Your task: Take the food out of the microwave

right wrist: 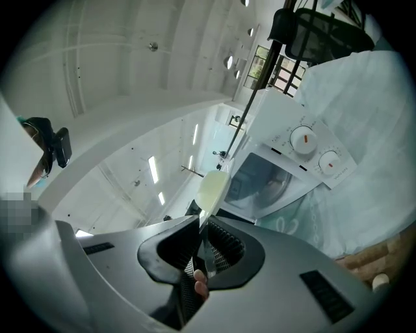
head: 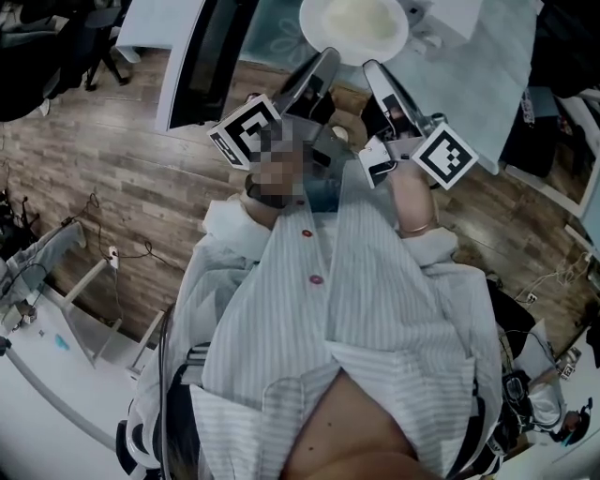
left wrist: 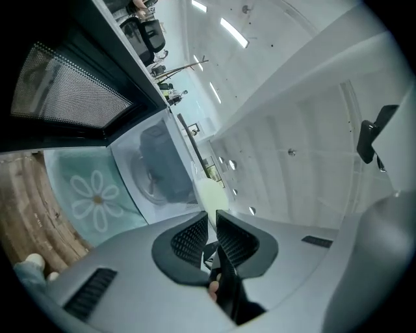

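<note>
The print beside the microwave's (right wrist: pixel 286 172) two dials (right wrist: pixel 303 140) is too small to read. The left tongs (left wrist: pixel 212 220) and right tongs (right wrist: pixel 203 226) each clamp a rim of the white plate (head: pixel 354 28) (cream-coloured inside), which is outside the microwave, over the flowered bench cloth (left wrist: pixel 91 195).

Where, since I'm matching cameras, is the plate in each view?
Head view: plate at top centre.
Left gripper view: plate at centre, edge-on.
Right gripper view: plate at centre, edge-on.
Shared landmark: flowered cloth.
</note>
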`<state>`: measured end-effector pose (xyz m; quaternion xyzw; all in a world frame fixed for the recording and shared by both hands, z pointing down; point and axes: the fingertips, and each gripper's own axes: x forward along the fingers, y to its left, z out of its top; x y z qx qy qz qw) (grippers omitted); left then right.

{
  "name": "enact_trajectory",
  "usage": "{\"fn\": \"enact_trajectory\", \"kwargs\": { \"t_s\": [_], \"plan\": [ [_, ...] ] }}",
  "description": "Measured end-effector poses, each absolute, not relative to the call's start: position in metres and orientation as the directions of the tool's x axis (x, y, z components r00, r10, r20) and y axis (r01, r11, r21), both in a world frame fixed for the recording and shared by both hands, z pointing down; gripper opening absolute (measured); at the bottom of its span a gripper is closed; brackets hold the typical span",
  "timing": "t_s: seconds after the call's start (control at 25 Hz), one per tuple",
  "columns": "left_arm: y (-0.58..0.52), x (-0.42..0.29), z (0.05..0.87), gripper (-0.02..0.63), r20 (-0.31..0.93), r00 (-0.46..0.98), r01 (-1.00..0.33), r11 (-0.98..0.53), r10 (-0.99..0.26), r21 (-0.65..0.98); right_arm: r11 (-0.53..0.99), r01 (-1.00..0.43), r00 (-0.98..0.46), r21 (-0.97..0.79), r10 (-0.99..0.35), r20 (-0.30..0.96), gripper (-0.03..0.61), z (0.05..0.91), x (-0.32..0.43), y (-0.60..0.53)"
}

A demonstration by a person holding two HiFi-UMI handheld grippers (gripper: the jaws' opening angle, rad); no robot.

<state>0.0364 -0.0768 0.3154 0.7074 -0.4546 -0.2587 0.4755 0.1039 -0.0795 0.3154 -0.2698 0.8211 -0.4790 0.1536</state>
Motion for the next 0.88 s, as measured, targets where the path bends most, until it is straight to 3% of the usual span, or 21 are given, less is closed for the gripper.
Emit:
{"fn": "enact_trajectory", "kwargs": {
  "t_s": [0.88],
  "plan": [
    [-0.079, 0.034, 0.310, 0.049, 0.037, 0.479, -0.360, -0.158, -0.877, 0.920, 0.411, -0.307, -0.811, -0.858, -0.585, 0.010, 0.058, 0.305, 0.101, -0.080]
  ]
}}
